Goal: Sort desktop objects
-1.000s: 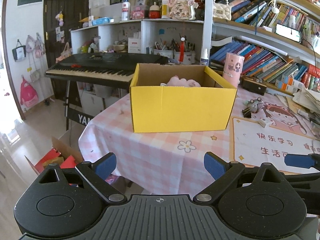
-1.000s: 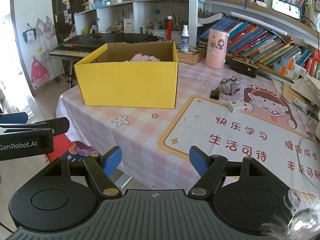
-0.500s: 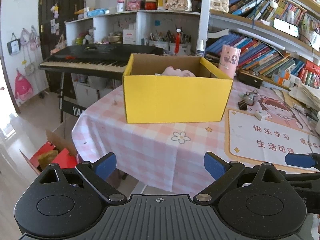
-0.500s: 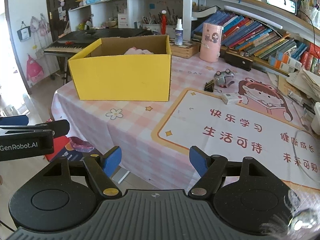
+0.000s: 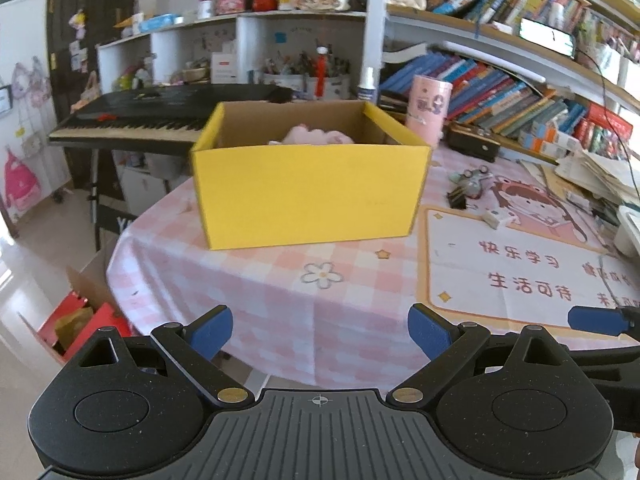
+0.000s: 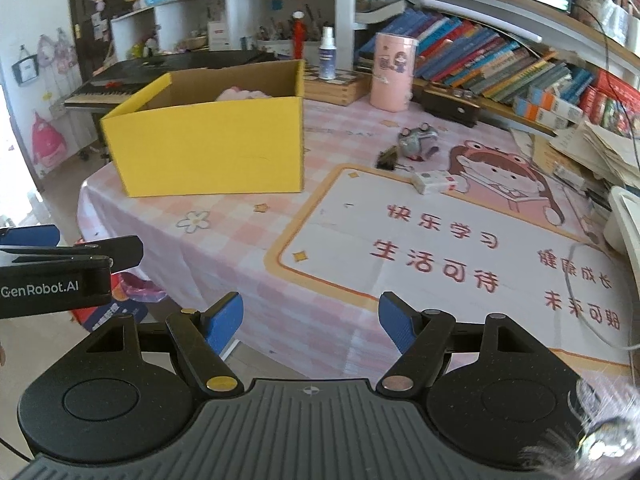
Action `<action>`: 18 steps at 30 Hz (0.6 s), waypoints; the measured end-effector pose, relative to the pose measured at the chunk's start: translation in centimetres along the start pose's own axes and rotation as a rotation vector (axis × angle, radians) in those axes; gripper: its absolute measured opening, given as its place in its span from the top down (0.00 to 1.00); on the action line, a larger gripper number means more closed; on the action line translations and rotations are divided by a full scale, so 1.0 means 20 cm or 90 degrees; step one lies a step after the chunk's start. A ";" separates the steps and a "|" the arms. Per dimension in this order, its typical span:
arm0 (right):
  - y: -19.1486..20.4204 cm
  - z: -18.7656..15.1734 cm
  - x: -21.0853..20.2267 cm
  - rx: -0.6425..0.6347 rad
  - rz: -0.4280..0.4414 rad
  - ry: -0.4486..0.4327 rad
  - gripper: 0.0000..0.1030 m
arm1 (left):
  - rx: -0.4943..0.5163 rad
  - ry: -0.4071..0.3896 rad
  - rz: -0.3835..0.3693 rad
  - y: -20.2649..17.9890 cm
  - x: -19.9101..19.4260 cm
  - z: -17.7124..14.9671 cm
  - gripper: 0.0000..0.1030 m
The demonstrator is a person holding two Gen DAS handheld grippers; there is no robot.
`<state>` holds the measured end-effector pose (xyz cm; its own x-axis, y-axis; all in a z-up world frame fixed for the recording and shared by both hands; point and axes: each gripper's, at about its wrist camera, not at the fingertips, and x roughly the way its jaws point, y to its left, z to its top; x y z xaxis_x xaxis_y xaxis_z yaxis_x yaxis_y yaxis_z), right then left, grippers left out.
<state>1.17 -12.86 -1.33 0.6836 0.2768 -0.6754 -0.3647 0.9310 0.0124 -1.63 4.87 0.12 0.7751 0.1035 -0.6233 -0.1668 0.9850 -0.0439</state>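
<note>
Both tongs tilt downward at the near edge of the table (image 6: 224, 248), released, nothing between their blue pads. Left tongs (image 5: 320, 330) face the yellow cardboard box (image 5: 308, 192) at centre frame; right tongs (image 6: 310, 320) hover low centre. A metal binder clip (image 6: 387, 159), grey toy (image 6: 418, 142) and rectangular eraser (image 6: 434, 181) lie upper right on the glossy mat (image 6: 440, 256).

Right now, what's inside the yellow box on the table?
Something soft and pink pokes above the front wall of the yellow box. That wall hides the rest of the interior, so anything lower down cannot be seen.
</note>
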 end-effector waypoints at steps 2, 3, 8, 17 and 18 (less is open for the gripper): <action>-0.03 0.00 0.01 0.010 -0.008 0.002 0.29 | 0.012 0.000 -0.011 -0.03 0.02 0.01 0.07; -0.05 0.00 0.01 0.015 -0.013 0.003 0.29 | 0.017 0.000 -0.015 -0.05 0.03 0.01 0.07; -0.14 0.01 0.02 0.036 -0.033 0.007 0.29 | 0.035 0.005 -0.037 -0.13 0.08 0.04 0.07; -0.30 0.03 0.05 0.060 -0.064 0.017 0.28 | 0.066 0.016 -0.074 -0.30 0.18 0.10 0.07; -0.32 0.03 0.06 0.062 -0.067 0.019 0.28 | 0.068 0.017 -0.076 -0.32 0.19 0.11 0.07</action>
<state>4.76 -18.30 -1.71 0.6952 0.1699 -0.6985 -0.2271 0.9738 0.0108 3.73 -0.69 -0.34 0.7685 -0.0183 -0.6396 -0.0070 0.9993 -0.0370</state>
